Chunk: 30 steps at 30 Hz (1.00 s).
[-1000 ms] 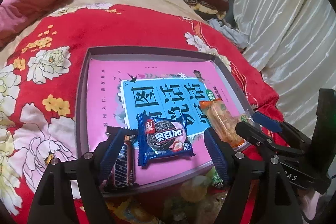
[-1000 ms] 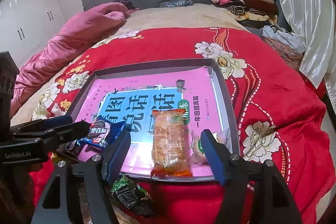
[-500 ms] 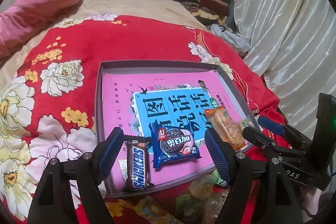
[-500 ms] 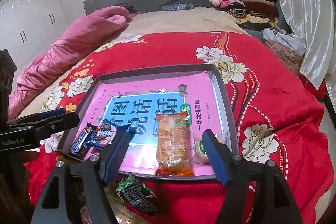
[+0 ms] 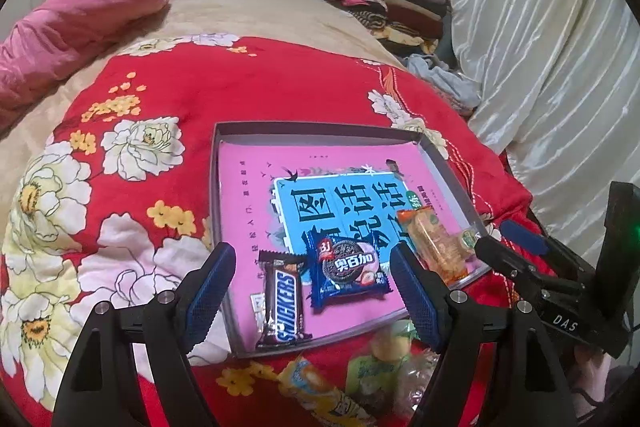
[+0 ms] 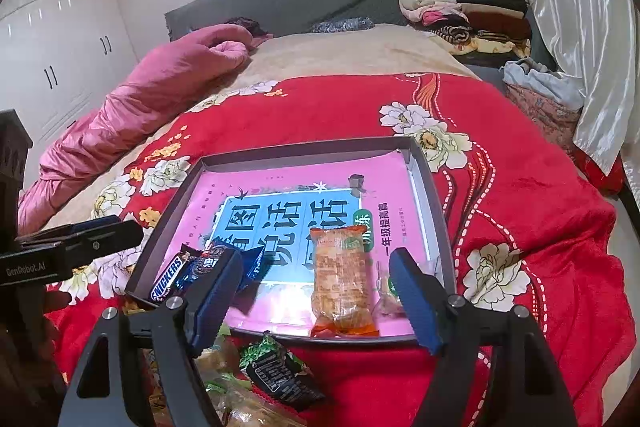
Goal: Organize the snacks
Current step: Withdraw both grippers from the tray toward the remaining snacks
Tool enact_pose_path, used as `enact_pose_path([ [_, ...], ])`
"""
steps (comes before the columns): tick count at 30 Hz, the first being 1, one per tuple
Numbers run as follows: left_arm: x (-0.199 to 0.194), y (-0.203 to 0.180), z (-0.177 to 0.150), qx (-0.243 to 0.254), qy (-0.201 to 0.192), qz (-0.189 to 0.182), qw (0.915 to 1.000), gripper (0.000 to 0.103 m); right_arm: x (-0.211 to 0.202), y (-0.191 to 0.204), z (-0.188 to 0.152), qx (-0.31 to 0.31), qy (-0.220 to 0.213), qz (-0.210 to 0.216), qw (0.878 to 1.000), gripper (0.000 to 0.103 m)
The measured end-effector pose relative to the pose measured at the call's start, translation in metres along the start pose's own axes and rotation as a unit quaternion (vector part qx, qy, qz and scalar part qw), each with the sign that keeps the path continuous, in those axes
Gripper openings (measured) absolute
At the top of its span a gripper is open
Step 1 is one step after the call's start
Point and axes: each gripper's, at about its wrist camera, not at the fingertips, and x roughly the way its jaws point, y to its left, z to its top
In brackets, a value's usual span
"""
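Observation:
A shallow grey tray (image 5: 316, 127) (image 6: 424, 171) with a pink and blue printed liner lies on the red floral blanket. In it lie a Snickers bar (image 5: 283, 301) (image 6: 167, 281), a blue cookie pack (image 5: 347, 267) (image 6: 256, 261), an orange cracker pack (image 5: 436, 247) (image 6: 342, 287) and a small clear-wrapped sweet (image 6: 390, 297). My left gripper (image 5: 316, 295) is open and empty, above the tray's near edge. My right gripper (image 6: 316, 303) is open and empty, above the cracker pack. Loose snacks (image 5: 360, 375) lie in front of the tray, among them a black and green pack (image 6: 280, 371).
A pink duvet (image 6: 152, 99) lies at the far left. Folded clothes (image 6: 460, 7) are stacked by the grey headboard (image 6: 280, 3). White curtains (image 5: 560, 67) hang on the right. White wardrobes (image 6: 52, 39) stand at the left.
Both grippers have pulled back and risen from the tray, so it looks smaller. The left view has swung leftward. Both stay open and empty. The snacks have not moved.

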Motion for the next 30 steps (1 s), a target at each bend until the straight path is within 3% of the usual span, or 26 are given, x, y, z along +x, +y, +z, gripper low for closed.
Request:
enact_pose_path([
  [18, -0.014, 0.009, -0.010, -0.019, 0.003, 0.006, 0.9998, 0.081, -0.018, 0.002, -0.004, 0.001, -0.008, 0.001, 1.000, 0.079],
  [30, -0.027, -0.001, -0.020, -0.005, -0.003, 0.010, 0.9999, 0.081, -0.028, 0.003, -0.011, -0.001, -0.007, 0.007, 1.000, 0.082],
])
